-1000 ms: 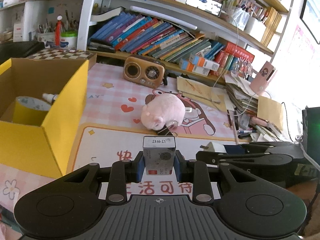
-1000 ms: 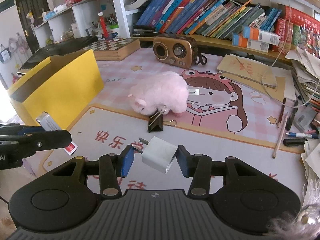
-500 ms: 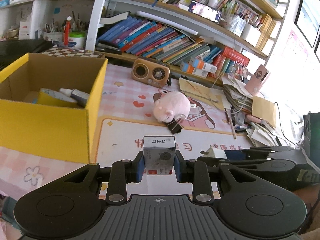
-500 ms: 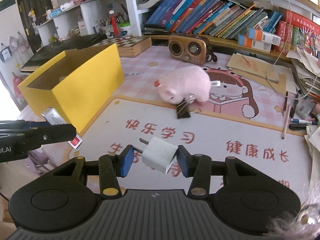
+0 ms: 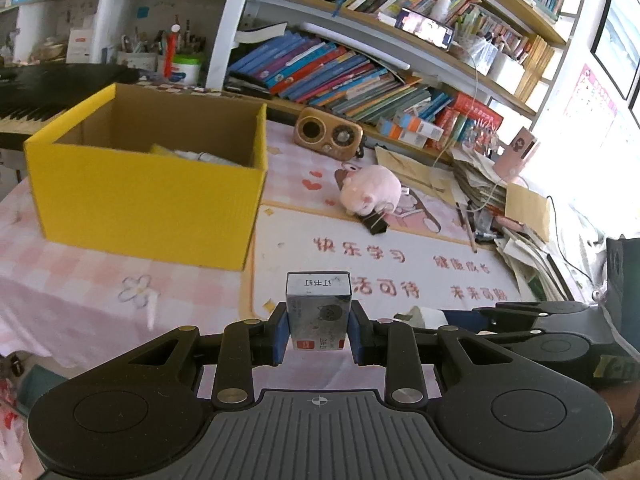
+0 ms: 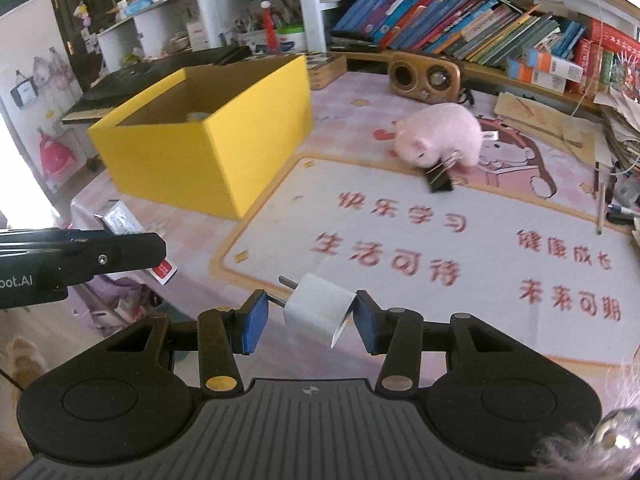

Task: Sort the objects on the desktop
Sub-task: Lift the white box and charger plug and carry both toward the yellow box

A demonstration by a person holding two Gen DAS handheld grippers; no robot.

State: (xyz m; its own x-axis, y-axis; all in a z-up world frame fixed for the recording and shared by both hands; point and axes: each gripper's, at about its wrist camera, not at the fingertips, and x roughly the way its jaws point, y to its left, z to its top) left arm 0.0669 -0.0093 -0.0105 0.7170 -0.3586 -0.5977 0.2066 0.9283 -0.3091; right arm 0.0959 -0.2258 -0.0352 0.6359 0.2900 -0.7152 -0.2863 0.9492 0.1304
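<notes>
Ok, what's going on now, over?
Left gripper shut on small box. Right gripper holds white plug. Yellow box ahead, nothing blocking it.

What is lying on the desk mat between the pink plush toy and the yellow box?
Nothing: in the right wrist view, the mat between the pink plush toy and yellow box is bare.

Desk (image 5: 120,280): covered with a pink checked cloth and a pale printed mat (image 6: 480,280).
Shelves (image 5: 360,28): white uprights, wooden boards, crowded with leaning books (image 6: 460,28).
Left side: a dark keyboard (image 6: 132,88) lay beside the desk.
Right wall: pictures (image 5: 616,36) hung there.
Light: bright daylight washed in from the right (image 5: 580,200).
Far shelf: pens and jars (image 5: 176,56) stood together.
</notes>
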